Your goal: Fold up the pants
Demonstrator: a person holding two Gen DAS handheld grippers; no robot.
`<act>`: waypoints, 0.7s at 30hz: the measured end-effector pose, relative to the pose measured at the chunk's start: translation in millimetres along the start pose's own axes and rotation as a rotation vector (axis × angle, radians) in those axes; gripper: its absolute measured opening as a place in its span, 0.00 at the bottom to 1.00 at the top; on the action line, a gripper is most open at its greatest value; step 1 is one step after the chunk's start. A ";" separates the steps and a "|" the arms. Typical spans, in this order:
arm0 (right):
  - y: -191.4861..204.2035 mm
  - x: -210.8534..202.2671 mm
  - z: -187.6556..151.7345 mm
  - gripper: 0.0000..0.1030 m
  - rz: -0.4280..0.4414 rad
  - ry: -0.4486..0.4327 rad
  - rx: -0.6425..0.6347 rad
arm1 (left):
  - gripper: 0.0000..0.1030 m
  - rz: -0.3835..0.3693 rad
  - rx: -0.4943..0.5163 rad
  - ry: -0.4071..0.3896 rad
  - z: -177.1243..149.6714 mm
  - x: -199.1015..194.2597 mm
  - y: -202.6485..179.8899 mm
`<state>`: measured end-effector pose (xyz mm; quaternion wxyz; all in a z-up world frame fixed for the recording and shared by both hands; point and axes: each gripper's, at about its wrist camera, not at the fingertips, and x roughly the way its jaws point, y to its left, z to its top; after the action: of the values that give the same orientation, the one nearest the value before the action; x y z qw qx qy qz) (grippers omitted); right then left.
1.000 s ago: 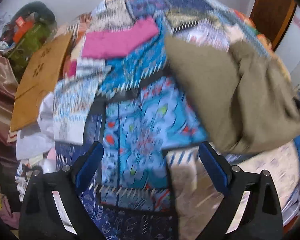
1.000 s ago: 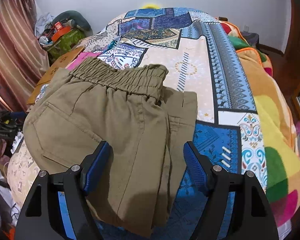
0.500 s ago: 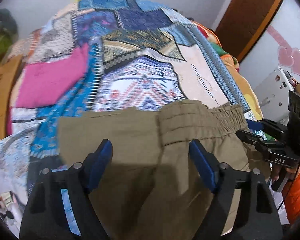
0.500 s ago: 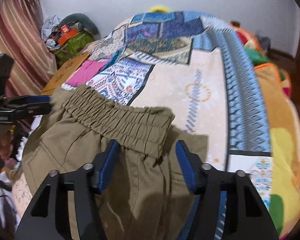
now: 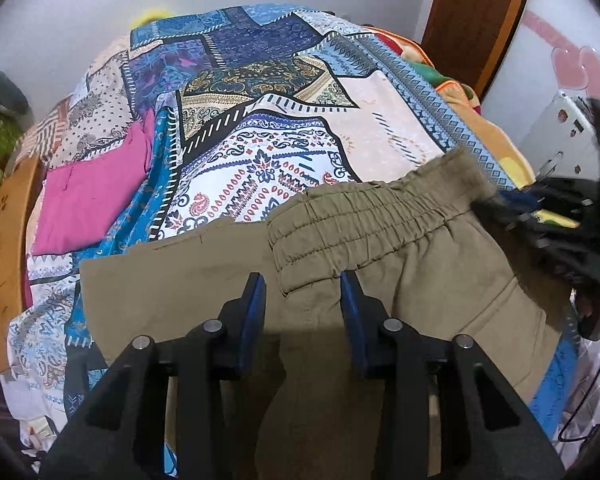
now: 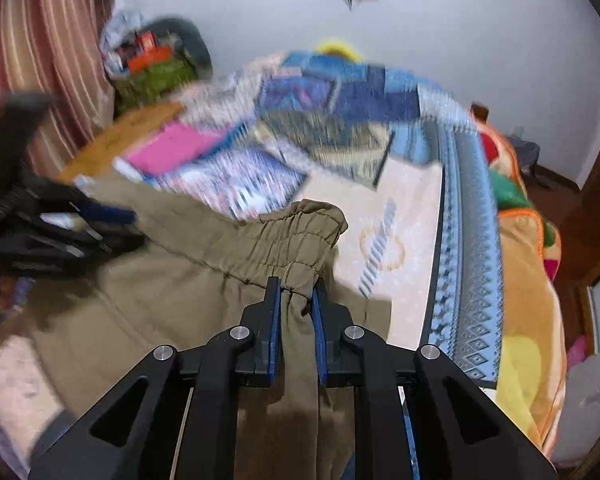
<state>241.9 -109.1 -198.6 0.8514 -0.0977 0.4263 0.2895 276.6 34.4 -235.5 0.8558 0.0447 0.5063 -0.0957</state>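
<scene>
No writing is legible now (the "DAS" lettering seen earlier has blurred). The pants (image 5: 380, 280) lie on the bed (image 5: 284, 128). Right gripper (image 6: 296, 296) has clamped their waistband at 12 o'clock; left gripper (image 5: 302, 292), narrowed, stands open.

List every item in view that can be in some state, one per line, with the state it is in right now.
pants: partly folded on the bed, elastic waistband bunched.
right gripper: shut on the pants at the waistband's right corner.
left gripper: open, fingers either side of the waistband's left end, not yet clamped.
patchwork bedspread: spread over the bed.
pink cloth: lying flat on the bedspread.
</scene>
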 end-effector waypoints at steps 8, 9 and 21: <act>-15.0 -7.9 0.3 0.23 0.023 0.060 0.066 | 0.40 -0.006 -0.067 -0.058 2.2 -38.7 18.5; -17.4 -13.4 0.5 0.29 0.017 0.055 0.073 | 0.40 0.001 -0.086 -0.086 0.6 -51.4 25.1; -33.8 -56.3 -27.4 0.64 0.000 0.018 0.230 | 0.78 -0.056 -0.277 -0.048 -48.4 -72.2 66.8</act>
<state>216.6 -171.0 -174.1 0.8532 -0.0021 0.4642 0.2378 215.2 116.6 -197.0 0.8626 -0.0903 0.4953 -0.0495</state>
